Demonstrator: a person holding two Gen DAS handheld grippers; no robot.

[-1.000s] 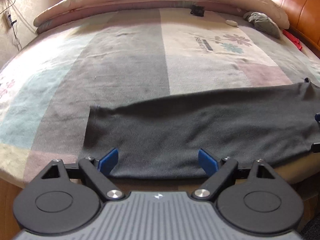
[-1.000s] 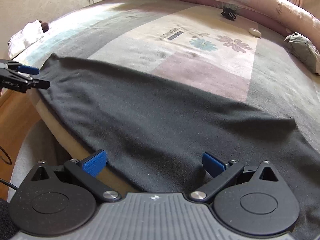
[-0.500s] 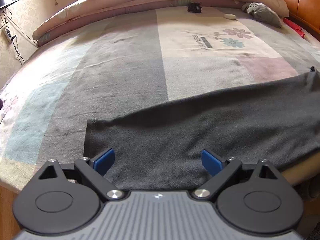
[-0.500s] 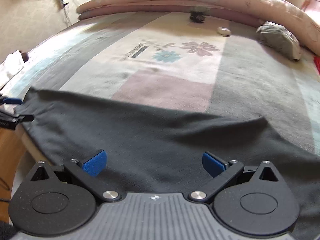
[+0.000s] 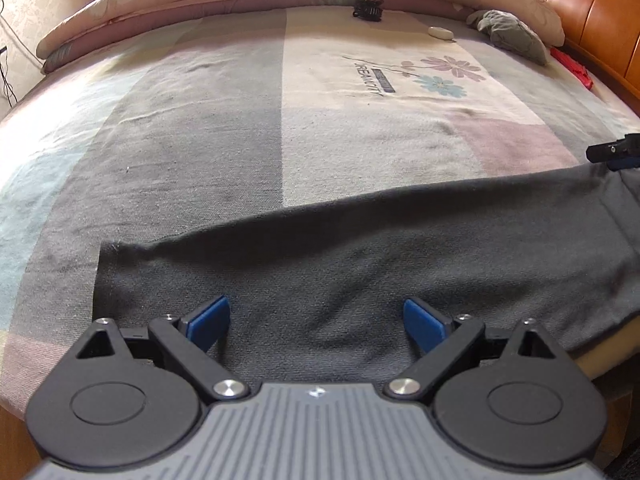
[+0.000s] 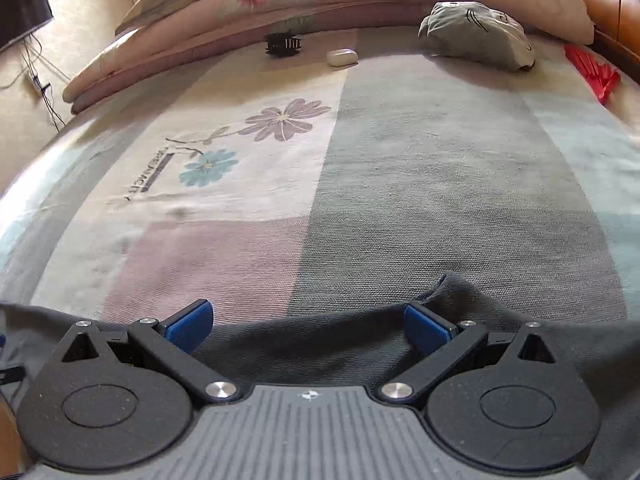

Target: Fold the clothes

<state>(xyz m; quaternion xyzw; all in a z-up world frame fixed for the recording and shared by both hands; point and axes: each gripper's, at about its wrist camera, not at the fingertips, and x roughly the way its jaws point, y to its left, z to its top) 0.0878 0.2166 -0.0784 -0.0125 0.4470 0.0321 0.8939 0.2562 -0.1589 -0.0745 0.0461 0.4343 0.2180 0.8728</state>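
Dark grey knit garment (image 5: 360, 264) stretched long along the near edge of the bed (image 5: 200, 140), both grippers released above it

The left gripper (image 5: 316, 318) hangs over the garment's left end, its blue pads spread wide with only flat cloth beneath; its jaws have just been opening and nothing is pinched. The right gripper (image 6: 310, 320) sits over the far edge near the right end, fingers likewise apart, one pad beside a small raised pucker (image 6: 448, 284). Laid out straight like this, the piece looks ready for a fold, so each gripper probably stands by an end to take hold. A hair clip (image 6: 282, 44) and a small white case (image 6: 341, 57) lie well clear near the rolled quilt (image 6: 280, 4)
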